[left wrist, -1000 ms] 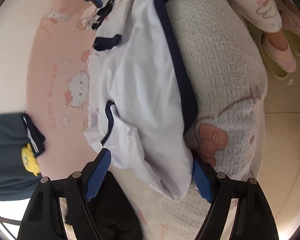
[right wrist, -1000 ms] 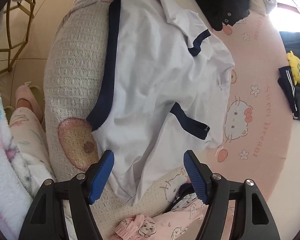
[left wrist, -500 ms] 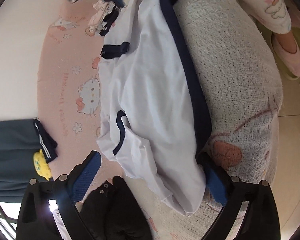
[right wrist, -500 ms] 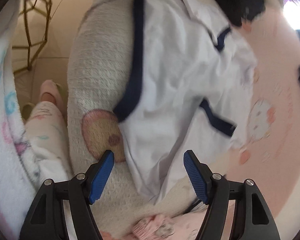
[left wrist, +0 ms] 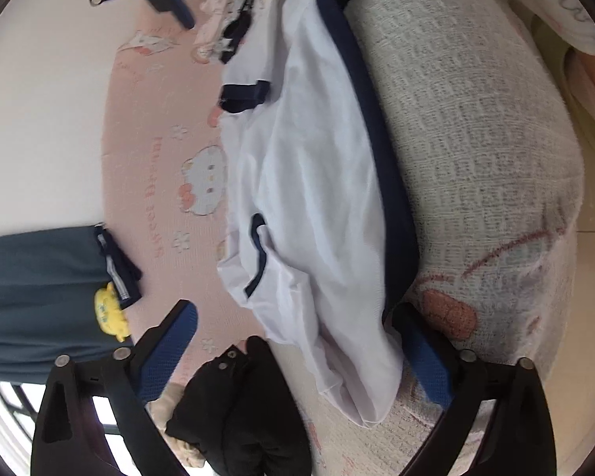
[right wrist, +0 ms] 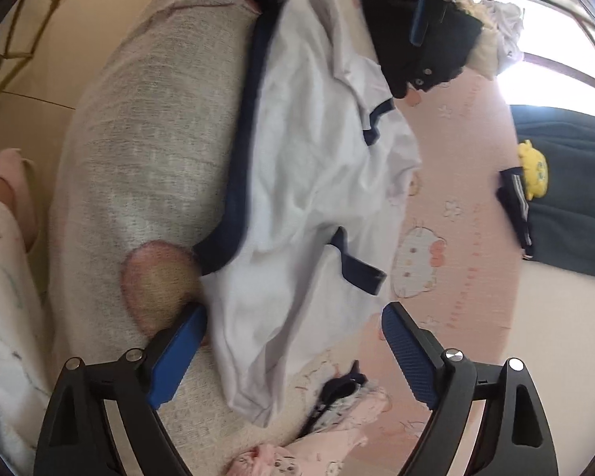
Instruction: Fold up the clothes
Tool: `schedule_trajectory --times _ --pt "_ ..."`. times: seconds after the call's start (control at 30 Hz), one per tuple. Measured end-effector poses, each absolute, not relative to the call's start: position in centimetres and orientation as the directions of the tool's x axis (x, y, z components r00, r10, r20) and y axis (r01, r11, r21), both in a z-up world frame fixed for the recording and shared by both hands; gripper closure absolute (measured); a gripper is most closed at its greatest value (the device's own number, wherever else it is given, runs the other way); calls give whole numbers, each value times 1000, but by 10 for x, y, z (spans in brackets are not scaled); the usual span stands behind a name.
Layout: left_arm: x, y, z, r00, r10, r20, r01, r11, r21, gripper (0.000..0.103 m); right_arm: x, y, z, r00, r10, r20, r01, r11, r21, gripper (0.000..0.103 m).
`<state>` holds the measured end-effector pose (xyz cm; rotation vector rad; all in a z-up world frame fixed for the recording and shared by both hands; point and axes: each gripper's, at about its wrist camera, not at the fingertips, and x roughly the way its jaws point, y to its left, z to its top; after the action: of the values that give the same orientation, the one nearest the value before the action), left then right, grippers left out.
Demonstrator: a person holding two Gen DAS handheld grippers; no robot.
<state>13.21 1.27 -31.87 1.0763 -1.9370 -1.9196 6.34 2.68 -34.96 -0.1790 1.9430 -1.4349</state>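
Left tool (left wrist: pixel 293 335) gapes over white shirt (left wrist: pixel 317 182).

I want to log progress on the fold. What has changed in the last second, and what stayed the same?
Both open grippers came down toward the white shirt: the left gripper at one end, the right gripper at the other. Neither has closed on it yet. The shirt lies as before, as do the black garment and the dark blue garment.
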Motion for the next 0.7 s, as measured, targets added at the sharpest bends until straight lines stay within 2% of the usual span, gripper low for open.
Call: schedule_trajectory --times 0.17,0.27,0.3,0.47,0.53,0.6,0.63,0.7 --pt "135 15 -321 -735 -607 -301 -319 -82 944 0 56 10 -353 -757 -460 -465 332 342 -879 28" --pt "133 12 -318 -726 -613 -312 -303 -122 945 1 59 12 -357 -740 -470 -481 337 360 -870 57" --pt "132 10 -316 -721 -614 -320 -291 -150 945 1 59 11 -357 -739 -462 -491 345 366 -864 60" --pt "117 -1 -299 -618 -657 -431 -224 -379 898 1 59 7 -359 -730 -424 -536 384 395 -835 63" --pt "109 -2 -294 -567 -676 -470 -204 -438 876 1 60 6 -359 -722 -412 -556 399 410 -820 71" --pt "110 -1 -295 -575 -666 -475 -208 -443 872 4 59 5 -360 -702 -392 -594 432 429 -793 91" --pt "113 1 -296 -589 -657 -472 -217 -434 875 7 59 5 -362 -691 -382 -614 450 439 -778 96" --pt "119 7 -300 -617 -631 -471 -250 -410 877 24 56 2 -360 -678 -379 -630 477 425 -769 96"
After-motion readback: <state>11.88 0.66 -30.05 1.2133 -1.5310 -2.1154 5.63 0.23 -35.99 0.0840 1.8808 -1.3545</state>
